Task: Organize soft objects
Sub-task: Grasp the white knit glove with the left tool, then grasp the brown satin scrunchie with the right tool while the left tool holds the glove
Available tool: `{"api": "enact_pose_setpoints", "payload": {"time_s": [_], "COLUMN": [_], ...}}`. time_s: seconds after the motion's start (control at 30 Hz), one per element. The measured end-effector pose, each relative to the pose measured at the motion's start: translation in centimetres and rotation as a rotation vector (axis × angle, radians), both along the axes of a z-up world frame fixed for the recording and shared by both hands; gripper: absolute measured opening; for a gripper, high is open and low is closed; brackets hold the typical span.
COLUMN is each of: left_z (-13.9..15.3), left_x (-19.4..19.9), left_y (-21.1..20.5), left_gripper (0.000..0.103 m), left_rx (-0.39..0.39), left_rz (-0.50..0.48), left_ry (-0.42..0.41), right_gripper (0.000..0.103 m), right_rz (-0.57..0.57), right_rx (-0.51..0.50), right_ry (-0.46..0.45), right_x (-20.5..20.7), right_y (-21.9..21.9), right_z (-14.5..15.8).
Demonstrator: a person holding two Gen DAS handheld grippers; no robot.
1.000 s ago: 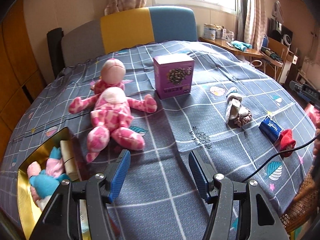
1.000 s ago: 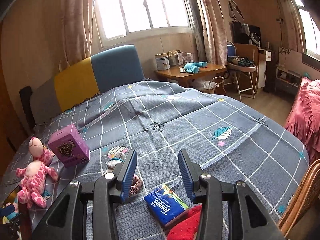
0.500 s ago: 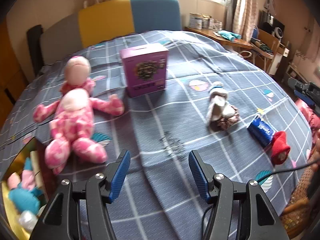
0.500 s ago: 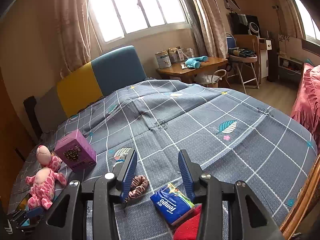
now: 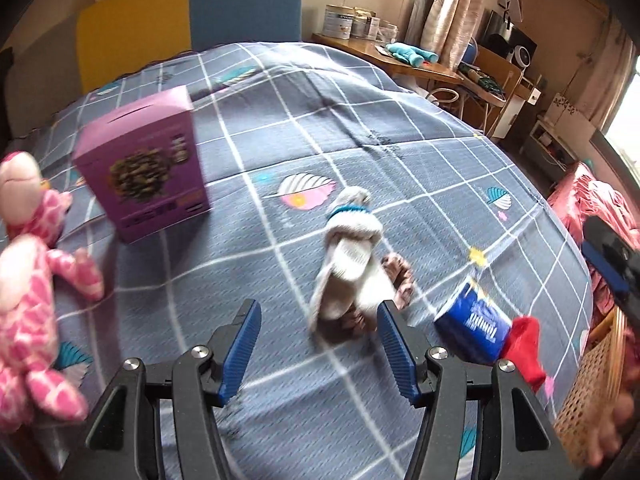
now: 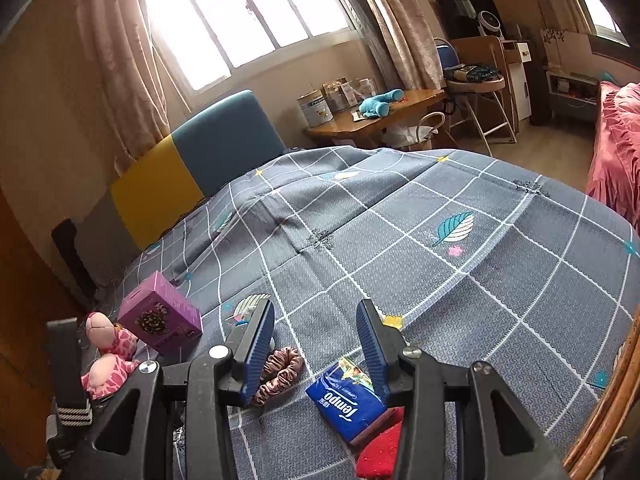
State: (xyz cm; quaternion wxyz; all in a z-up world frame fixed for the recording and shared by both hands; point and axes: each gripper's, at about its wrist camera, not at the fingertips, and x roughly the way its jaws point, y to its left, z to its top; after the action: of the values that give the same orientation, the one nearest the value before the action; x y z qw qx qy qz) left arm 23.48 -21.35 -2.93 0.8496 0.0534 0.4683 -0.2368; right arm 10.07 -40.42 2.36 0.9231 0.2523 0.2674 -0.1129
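A white sock with a blue band (image 5: 352,256) lies on the bed over a brown scrunchie (image 5: 398,276), just ahead of my open, empty left gripper (image 5: 318,346). A pink plush toy (image 5: 28,288) lies at the left. A red sock (image 5: 526,344) lies beside a blue Tempo tissue pack (image 5: 474,324) at the right. In the right wrist view my right gripper (image 6: 316,352) is open and empty above the scrunchie (image 6: 280,372), the tissue pack (image 6: 346,400) and the red sock (image 6: 380,452).
A purple box (image 5: 146,164) stands upright on the grey checked bedspread (image 5: 360,120). A wicker basket rim (image 5: 592,392) is at the right edge of the bed. A wooden desk (image 6: 376,120) with tins stands behind the bed. A pink bed (image 6: 616,152) is at the far right.
My left gripper has swung right, away from the plush toy and gold box, and closer to the white sock. The right gripper has barely moved.
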Motion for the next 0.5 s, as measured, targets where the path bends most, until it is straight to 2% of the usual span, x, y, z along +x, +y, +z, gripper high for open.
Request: {"api": "enact_pose_setpoints", "payload": {"time_s": [0.17,0.37,0.4,0.43,0.5], "left_z": [-1.2,-3.5,-3.9,-4.3,-5.4], "left_x": [2.8,6.1,6.5,6.9,7.3], "left_y": [-3.5,-5.5,-5.7,-5.9,-6.2], "left_gripper": [0.061,0.061,0.059,0.048,0.041], "left_rx": [0.007,-0.017,-0.022,-0.023,-0.033], "left_rz": [-0.027,-0.001,0.000,-0.002,-0.014], "left_ry": [0.008,0.078,0.088,0.101,0.140], "right_gripper": [0.043,0.043,0.043,0.043,0.043], "right_rz": [0.025,0.042,0.044,0.046,0.046], "right_rx": [0.016,0.033,0.035,0.035,0.034], "right_ry": [0.015,0.034,0.037,0.039,0.043], "right_x": [0.5,0.9,0.9,0.9,1.0], "right_y": [0.2,0.2,0.2,0.3,0.3], "right_z": [-0.4,-0.8,-0.9,-0.9,-1.0]}}
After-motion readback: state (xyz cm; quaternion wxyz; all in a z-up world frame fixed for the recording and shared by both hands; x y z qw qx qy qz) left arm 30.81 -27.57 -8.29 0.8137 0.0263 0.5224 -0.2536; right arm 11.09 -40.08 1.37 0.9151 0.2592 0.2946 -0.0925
